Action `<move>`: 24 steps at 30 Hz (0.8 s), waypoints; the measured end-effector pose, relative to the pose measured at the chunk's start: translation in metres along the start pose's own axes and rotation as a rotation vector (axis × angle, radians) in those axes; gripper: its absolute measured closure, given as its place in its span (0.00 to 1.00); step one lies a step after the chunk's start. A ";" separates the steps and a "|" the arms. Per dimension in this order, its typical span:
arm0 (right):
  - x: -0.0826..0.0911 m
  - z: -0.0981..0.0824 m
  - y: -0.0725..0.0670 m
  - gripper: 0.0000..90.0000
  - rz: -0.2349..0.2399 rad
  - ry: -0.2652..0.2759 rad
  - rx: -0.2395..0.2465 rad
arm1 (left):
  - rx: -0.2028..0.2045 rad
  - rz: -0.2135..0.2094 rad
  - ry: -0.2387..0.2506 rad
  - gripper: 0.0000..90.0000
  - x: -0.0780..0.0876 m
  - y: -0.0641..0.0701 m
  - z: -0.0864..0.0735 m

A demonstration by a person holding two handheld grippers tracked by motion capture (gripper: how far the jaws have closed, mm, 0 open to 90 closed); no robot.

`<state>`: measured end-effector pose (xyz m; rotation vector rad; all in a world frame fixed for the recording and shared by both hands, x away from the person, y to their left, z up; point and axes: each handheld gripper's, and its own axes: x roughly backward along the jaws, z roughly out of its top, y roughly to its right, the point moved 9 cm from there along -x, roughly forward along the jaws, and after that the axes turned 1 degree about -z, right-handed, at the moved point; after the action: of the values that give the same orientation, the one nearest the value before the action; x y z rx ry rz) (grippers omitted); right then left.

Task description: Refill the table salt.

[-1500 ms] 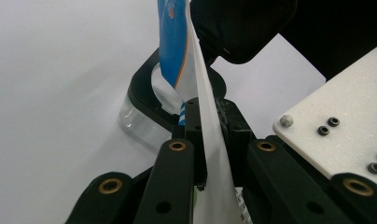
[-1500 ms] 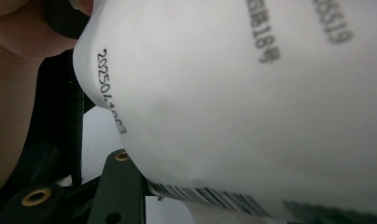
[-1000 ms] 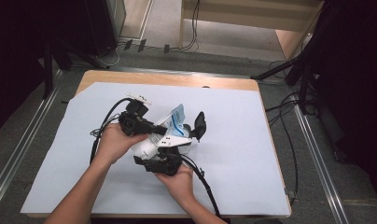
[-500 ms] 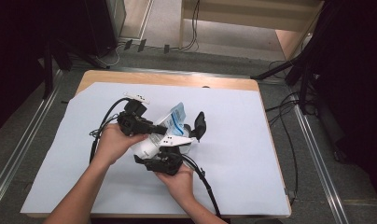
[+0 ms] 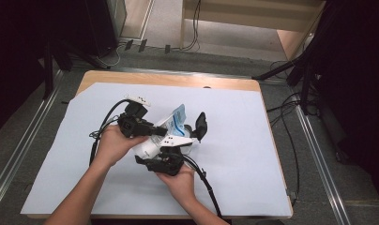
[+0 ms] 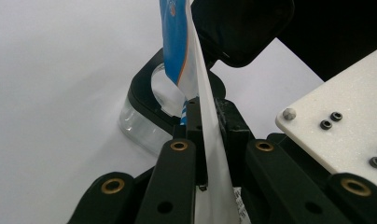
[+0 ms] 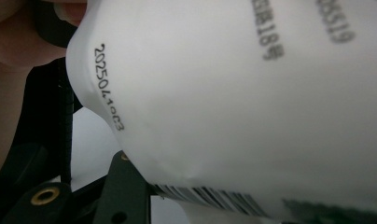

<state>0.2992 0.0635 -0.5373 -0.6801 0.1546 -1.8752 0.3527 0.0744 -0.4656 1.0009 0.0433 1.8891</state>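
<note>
A soft white pouch (image 5: 177,118) with a blue-and-white printed top is held up over the middle of the table between both grippers. My left gripper (image 5: 165,131) comes in from the left, and its jaws have just been closing on the pouch's thin flat edge (image 6: 196,70), which stands pinched between them at the left gripper (image 6: 203,137). My right gripper (image 5: 185,135) reaches up from below, shut around the pouch's white body (image 7: 252,102), which carries a printed date and a barcode. One right jaw sticks out past the pouch on the far side.
A white sheet (image 5: 272,164) covers the wooden table (image 5: 178,79). Black cables (image 5: 207,183) trail from both grippers toward the near edge. A clear plastic part (image 6: 136,125) sits just below the pinched edge. Metal rails run along the floor at both sides.
</note>
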 end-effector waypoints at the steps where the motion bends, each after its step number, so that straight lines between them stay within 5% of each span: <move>1: 0.000 0.000 0.000 0.67 -0.002 0.000 0.003 | -0.001 0.003 0.002 0.96 0.000 0.000 0.000; 12: -0.001 -0.001 -0.001 0.65 -0.033 -0.015 0.052 | 0.019 0.002 0.006 0.98 0.000 0.000 0.000; 24: 0.000 0.001 -0.001 0.68 -0.008 -0.003 0.020 | 0.020 0.000 0.018 0.95 0.000 0.000 0.001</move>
<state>0.2988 0.0641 -0.5364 -0.6708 0.1310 -1.8810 0.3529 0.0744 -0.4649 0.9976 0.0731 1.9007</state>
